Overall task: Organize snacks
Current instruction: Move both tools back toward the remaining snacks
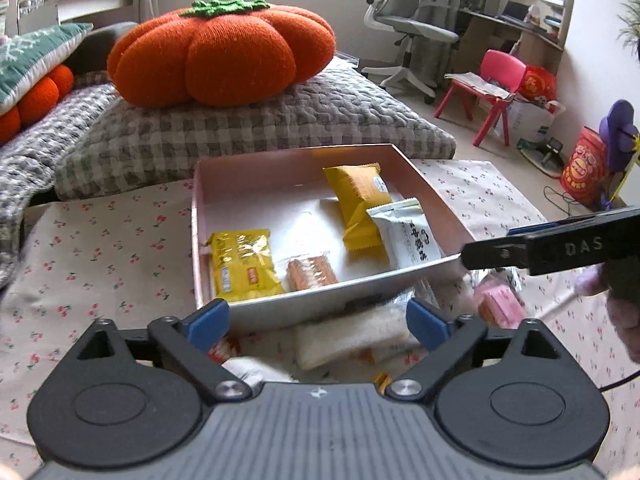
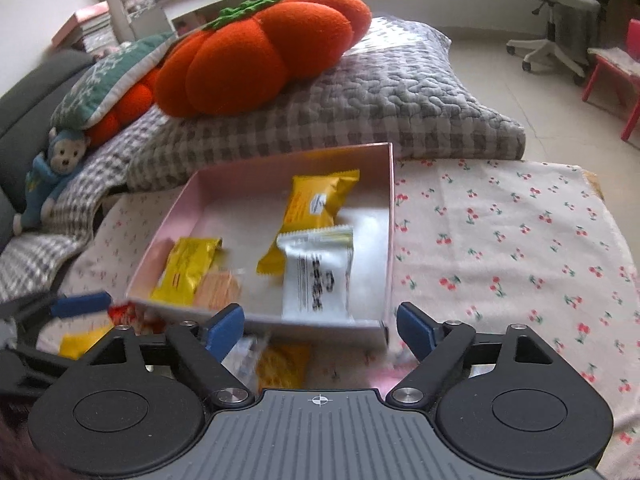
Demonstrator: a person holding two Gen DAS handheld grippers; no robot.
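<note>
Pink box point(image 1: 424, 178) sits on cherry-print cloth point(image 1: 100, 248), at 12 o'clock from both grippers. Inside: yellow packet point(image 1: 242, 264) and clear-wrapped biscuits point(image 1: 312, 273) at near left, orange-yellow packet point(image 1: 358, 204) and white packet point(image 1: 404, 232) at right. Left gripper point(image 1: 318, 320): jaws wide, holding nothing, over loose blurred snacks point(image 1: 352, 336) just outside the near wall. Right gripper point(image 2: 320, 330): jaws wide, nothing held. Pumpkin cushion point(image 1: 220, 52) behind.

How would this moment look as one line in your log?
left gripper: open | right gripper: open | pink box: four snacks inside | loose snacks: near box front
</note>
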